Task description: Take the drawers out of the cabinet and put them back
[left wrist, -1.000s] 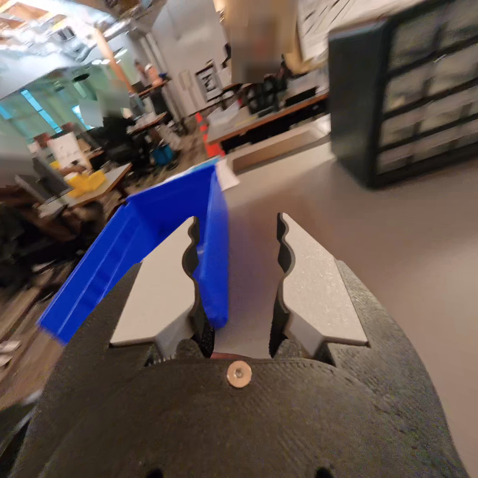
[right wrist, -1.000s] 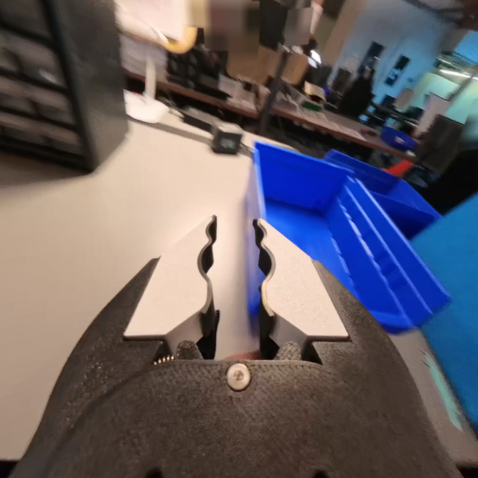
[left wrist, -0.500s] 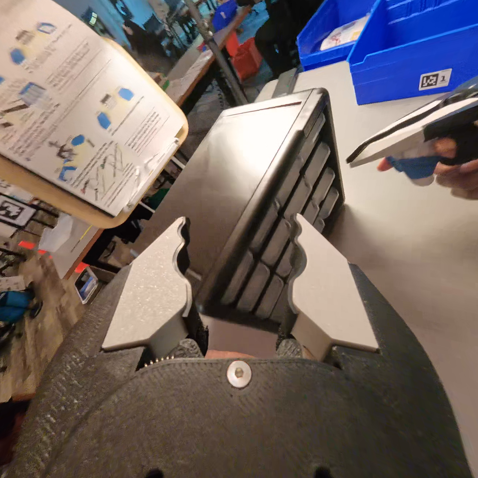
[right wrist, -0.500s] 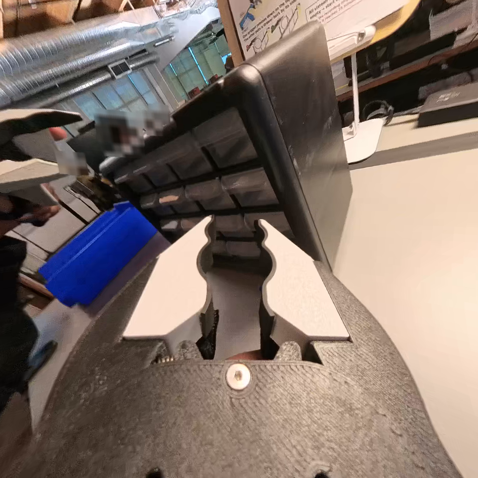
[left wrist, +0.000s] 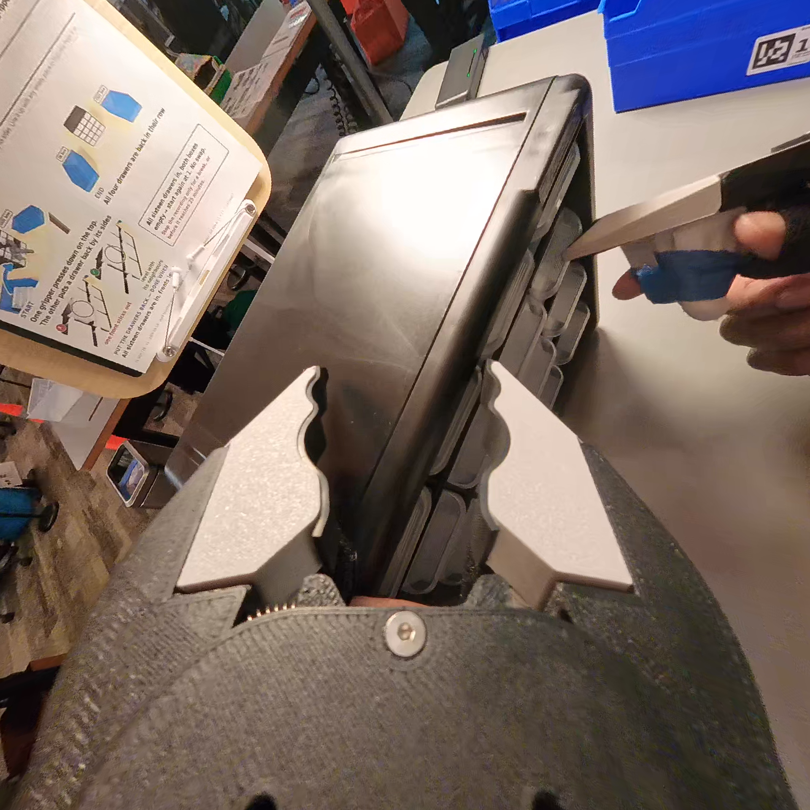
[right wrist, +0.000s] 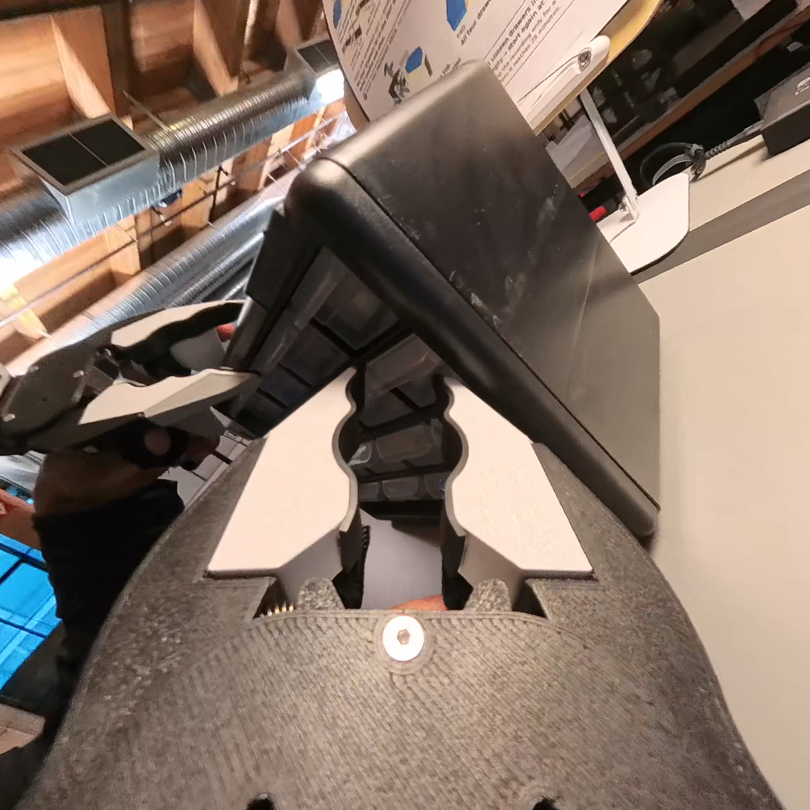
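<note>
1. two hand-held grippers work at one black plastic drawer cabinet [left wrist: 394, 263] that stands on the pale grey tabletop [left wrist: 683, 438].
2. the left gripper [left wrist: 401, 381] reaches in level with the cabinet's top front edge. its jaws are wide, straddling that edge: one finger over the glossy top panel, the other in front of the drawer fronts. whether either pad presses on the cabinet cannot be told.
3. the right gripper [right wrist: 399, 385] tilts upward from low on the tabletop toward the drawer face. its jaws are narrow, with the tips on either side of the front of a small translucent grey drawer [right wrist: 401, 366]; contact with the pads cannot be told.
4. in the left wrist view, the right gripper's grey finger [left wrist: 635, 223] comes in from the side with its tip at the drawer fronts, and a hand in a blue and black fingerless glove [left wrist: 723, 271] holds it.
5. the cabinet's long axis runs away from the left gripper's camera, and its drawer face points to that view's right.
6. a blue plastic bin [left wrist: 701, 52] sits on the tabletop beyond the cabinet, and an instruction sheet on a pale wooden board [left wrist: 122, 197] stands behind it.
</note>
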Demonstrator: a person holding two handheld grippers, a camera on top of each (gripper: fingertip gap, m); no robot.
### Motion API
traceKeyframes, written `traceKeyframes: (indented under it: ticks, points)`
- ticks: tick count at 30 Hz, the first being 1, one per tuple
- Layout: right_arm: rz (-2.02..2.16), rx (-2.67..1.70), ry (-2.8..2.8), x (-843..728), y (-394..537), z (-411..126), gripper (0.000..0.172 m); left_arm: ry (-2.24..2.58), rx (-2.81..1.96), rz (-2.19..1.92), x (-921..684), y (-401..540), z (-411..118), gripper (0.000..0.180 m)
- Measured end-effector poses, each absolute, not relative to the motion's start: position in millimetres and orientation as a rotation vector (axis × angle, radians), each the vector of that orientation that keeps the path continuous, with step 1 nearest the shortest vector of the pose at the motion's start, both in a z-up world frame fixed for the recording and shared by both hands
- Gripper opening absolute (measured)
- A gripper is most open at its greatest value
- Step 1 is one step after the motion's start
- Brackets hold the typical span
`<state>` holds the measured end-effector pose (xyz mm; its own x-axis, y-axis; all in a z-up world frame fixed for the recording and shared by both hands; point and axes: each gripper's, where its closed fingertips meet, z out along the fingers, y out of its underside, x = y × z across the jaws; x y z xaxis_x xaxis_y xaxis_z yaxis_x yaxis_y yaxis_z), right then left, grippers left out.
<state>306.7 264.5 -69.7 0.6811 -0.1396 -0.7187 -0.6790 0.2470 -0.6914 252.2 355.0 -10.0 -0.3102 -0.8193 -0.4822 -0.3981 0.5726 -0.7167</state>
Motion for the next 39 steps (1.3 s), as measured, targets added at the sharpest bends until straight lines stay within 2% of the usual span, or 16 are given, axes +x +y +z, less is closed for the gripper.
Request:
traceKeyframes:
  ticks: [5, 8, 21, 31, 35, 39]
  points:
    - [0.485, -1.207, 0.821, 309, 268, -71, 0.014, 1.91, -0.967, -0.574, 252, 355, -11, 0.074]
    - [0.535, -1.152, 0.834, 302, 263, -69, 0.011, 1.902, -0.97, -0.573, 252, 356, -11, 0.074]
    - [0.613, -1.082, 0.806, 227, 199, -65, 0.007, 1.898, -0.967, -0.577, 252, 355, -10, 0.073]
    - [0.656, -1.04, 0.747, 203, 182, -38, 0.003, 1.896, -0.962, -0.585, 252, 355, -9, 0.073]
    - [0.641, -1.032, 0.771, 205, 171, -38, 0.004, 1.897, -0.962, -0.59, 252, 355, -9, 0.073]
    - [0.614, -1.047, 0.853, 212, 160, -61, 0.003, 1.897, -0.962, -0.59, 252, 355, -9, 0.073]
